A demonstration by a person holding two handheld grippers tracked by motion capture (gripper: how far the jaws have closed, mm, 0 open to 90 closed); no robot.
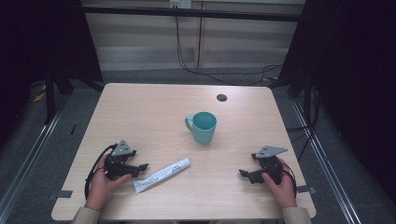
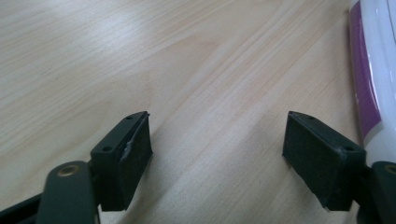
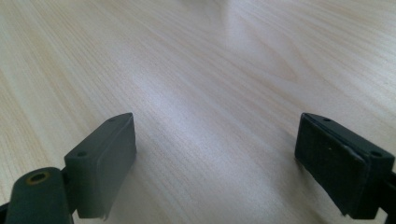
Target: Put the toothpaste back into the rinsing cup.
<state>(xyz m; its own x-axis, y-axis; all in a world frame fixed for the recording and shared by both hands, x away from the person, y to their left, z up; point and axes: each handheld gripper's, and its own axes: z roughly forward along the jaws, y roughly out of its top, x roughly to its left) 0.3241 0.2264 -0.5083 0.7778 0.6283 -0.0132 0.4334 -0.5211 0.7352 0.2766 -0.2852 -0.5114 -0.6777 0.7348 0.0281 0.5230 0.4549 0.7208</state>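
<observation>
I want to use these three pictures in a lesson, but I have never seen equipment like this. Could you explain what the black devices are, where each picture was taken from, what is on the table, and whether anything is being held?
A person sits at a wooden table, holding a hand-operated two-jaw gripper in each hand: the left gripper and the right gripper. The high view looks down from a fixed camera above. The other two pictures come from cameras riding on the grippers, looking along their own black jaws.

On the table stand a teal mug, upright, and a white tube lying flat just beside the left gripper; its purple-striped side shows at the edge of the left gripper view.

Both grippers are open, with bare wood between the jaws. Nothing is held.
</observation>
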